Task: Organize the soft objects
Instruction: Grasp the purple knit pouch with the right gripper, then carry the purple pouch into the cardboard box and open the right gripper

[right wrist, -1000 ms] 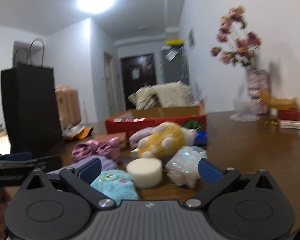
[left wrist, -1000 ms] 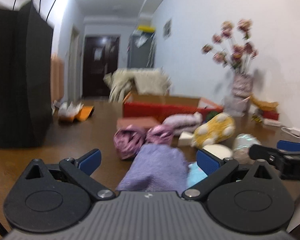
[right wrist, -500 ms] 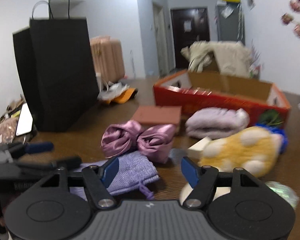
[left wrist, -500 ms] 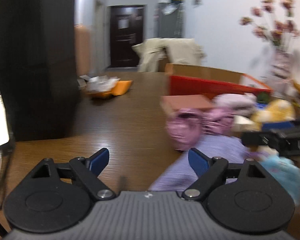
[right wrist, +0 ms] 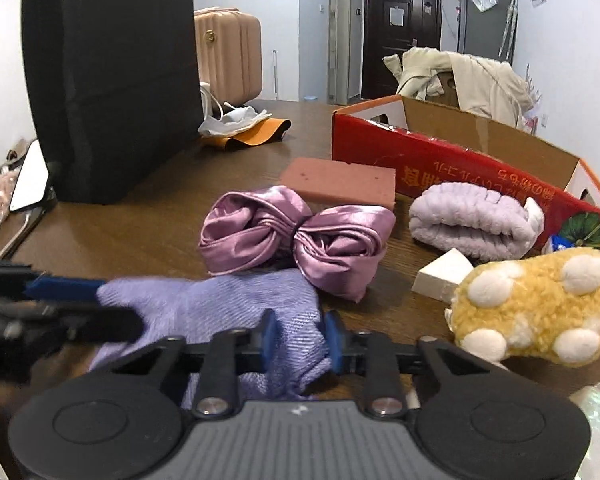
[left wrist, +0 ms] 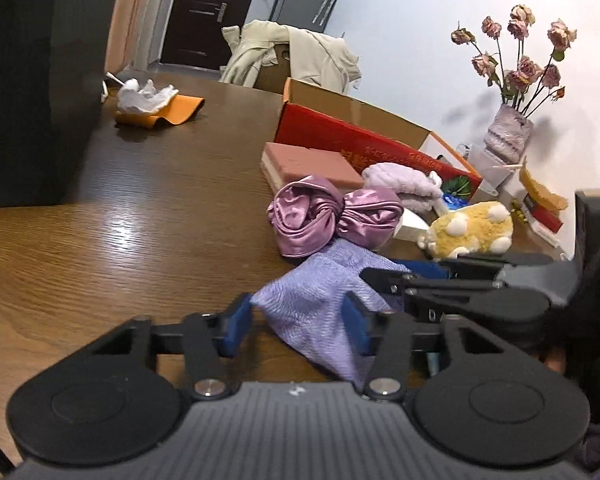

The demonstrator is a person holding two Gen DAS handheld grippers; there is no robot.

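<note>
Left wrist view, item one: a dark wooden table [left wrist: 132, 216] fills the left and centre, with a black paper bag [left wrist: 32, 80] at the upper left and a dark door [left wrist: 208, 8] at the top. Item two: a red cardboard box [left wrist: 364, 136] right of centre, a vase of dried roses [left wrist: 512, 128] at the upper right by the white wall.

Soft goods: a pink satin bow [left wrist: 328, 220], a lilac plush roll [left wrist: 404, 180], a yellow spotted plush [left wrist: 472, 228], all near the centre right.

My left gripper [left wrist: 298, 320] sits low in the frame; its jaws have just been closing around one end of the lilac woven pouch [left wrist: 320, 304], and the blue pads look to be touching the cloth on both sides.

Right wrist view: my right gripper [right wrist: 298, 336] at bottom centre has just been closing and now pinches the pouch's other end, cloth bunched between the nearly shut pads. A pink suitcase [right wrist: 228, 56] stands behind the bag.
</note>
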